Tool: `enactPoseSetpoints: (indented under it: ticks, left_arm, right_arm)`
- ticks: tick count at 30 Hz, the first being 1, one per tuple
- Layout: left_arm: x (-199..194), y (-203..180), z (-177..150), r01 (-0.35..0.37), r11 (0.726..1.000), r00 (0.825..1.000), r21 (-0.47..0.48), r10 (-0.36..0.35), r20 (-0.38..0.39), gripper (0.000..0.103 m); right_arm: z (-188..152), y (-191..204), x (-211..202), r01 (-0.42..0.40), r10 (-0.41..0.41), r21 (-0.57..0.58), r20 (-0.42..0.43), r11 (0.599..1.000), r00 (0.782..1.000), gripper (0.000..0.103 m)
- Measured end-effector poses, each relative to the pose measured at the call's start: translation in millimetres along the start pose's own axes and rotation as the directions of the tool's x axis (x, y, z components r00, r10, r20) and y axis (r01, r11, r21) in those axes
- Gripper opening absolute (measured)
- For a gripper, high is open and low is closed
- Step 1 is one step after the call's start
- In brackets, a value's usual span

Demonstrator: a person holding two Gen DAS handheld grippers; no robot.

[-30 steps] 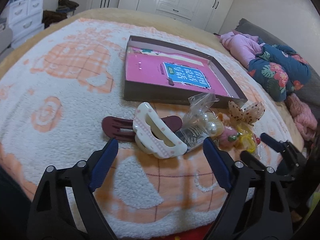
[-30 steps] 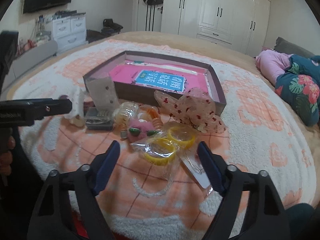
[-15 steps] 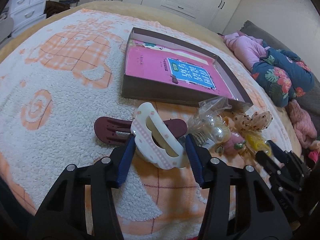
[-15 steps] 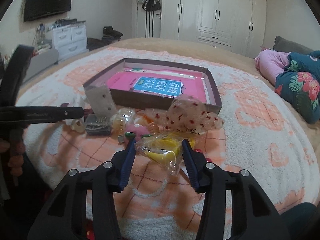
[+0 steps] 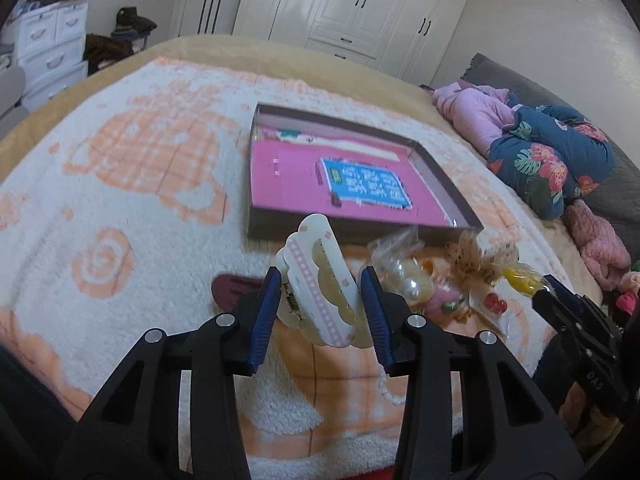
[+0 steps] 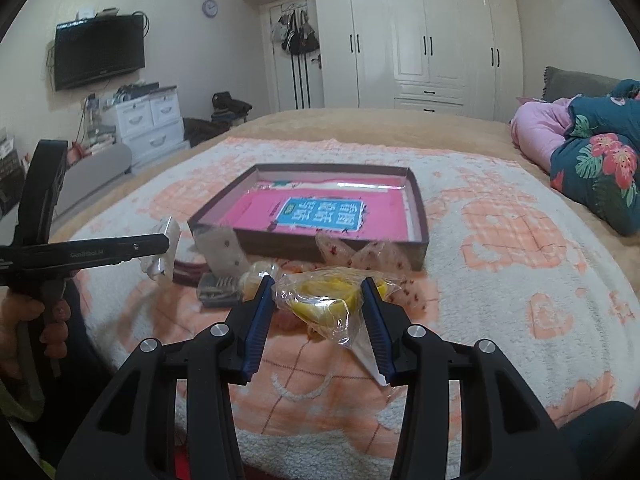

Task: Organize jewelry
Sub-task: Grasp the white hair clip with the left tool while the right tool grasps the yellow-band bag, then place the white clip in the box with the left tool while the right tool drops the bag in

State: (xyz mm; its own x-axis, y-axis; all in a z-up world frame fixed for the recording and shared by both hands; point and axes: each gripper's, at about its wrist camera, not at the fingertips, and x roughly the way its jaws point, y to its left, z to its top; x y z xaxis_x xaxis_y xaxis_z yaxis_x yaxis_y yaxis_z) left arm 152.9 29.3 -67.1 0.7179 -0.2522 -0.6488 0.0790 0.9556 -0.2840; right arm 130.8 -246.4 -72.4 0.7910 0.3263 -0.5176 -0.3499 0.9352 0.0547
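We pinch white pink-dotted plastic claw hair clip [image 5: 318, 284] in left gripper [image 5: 320, 300], lifted off fluffy peach-and-white blanket [image 5: 120, 200]. Right gripper [image 6: 316, 300] clamps clear plastic bag of yellow bands [image 6: 324, 298]. Shallow brown cardboard box with pink lining [image 5: 360, 216] lies at 12 o'clock.

Risks: smooth clip twists between pads; slack bag film slips free, snags pile below.

Left view alone shows clip's spring [image 5: 291, 302]; right view alone shows hand [image 6: 24, 328] on left handle.
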Motion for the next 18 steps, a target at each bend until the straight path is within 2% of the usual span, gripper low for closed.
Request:
enactPoseSetpoints:
  ticks: [8, 9, 10, 15, 18]
  left_arm:
    - [4.4, -1.4, 20.3, 0.009, 1.000, 0.999, 0.010, -0.009, 0.039, 0.030]
    - [5.9, -1.1, 23.0, 0.012, 1.000, 0.999, 0.008, -0.012, 0.041, 0.013]
    - [6.7, -1.0, 24.5, 0.021, 1.000, 0.999, 0.009, -0.021, 0.041, 0.009]
    - [19.2, -4.6, 40.3, 0.017, 0.999, 0.999, 0.028, -0.019, 0.051, 0.009]
    - [23.4, -1.0, 42.4, 0.022, 1.000, 0.999, 0.022, -0.022, 0.031, 0.009]
  right_arm:
    - [20.0, -3.7, -12.9, -0.016, 0.016, 0.005, 0.047, 1.000, 0.999, 0.042]
    - [21.4, -3.1, -12.6, -0.014, 0.014, -0.001, 0.052, 1.000, 0.999, 0.042]
    - [23.6, -3.3, -11.4, -0.012, 0.013, -0.006, 0.056, 1.000, 0.998, 0.042]
    - [33.2, -5.1, 0.9, -0.009, 0.010, -0.020, 0.059, 1.000, 0.998, 0.042]
    - [38.0, -6.7, 10.2, 0.002, 0.000, -0.029, 0.069, 1.000, 0.998, 0.042]
